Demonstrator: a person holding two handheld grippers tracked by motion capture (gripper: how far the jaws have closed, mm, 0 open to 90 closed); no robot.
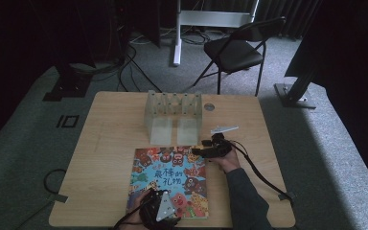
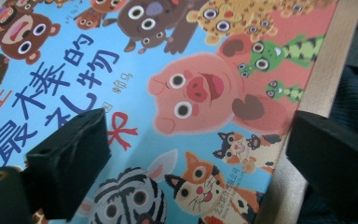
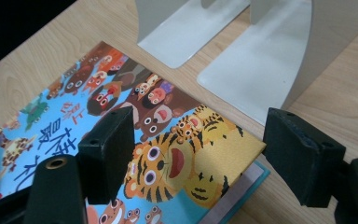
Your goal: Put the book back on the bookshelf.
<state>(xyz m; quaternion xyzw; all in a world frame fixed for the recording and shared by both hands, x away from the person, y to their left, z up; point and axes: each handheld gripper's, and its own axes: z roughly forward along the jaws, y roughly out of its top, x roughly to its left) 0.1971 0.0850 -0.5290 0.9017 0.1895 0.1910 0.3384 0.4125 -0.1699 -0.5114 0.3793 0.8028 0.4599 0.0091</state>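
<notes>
1. Book (image 1: 170,181) lies flat on the table (image 1: 110,143), cover up, at the near edge, just in front of the rack.
2. Rack (image 1: 173,116) is metal, with two flat base plates (image 3: 256,65) facing the book; the right gripper view shows a plate just beside the book's far corner, apart from it.
3. Left gripper (image 1: 159,211) is over the book's near edge. Jaws spread wide, nothing pinched: in the left gripper view one pad sits above the cover, the other past the table edge.
4. Right gripper (image 1: 206,151) is at the book's far right corner. Jaws spread and straddling that corner in the right gripper view; pads not pressing on it.
5. That corner of the cover (image 3: 200,158) looks lifted a little off the pages below.
6. A chair (image 1: 237,48) stands behind the table.
</notes>
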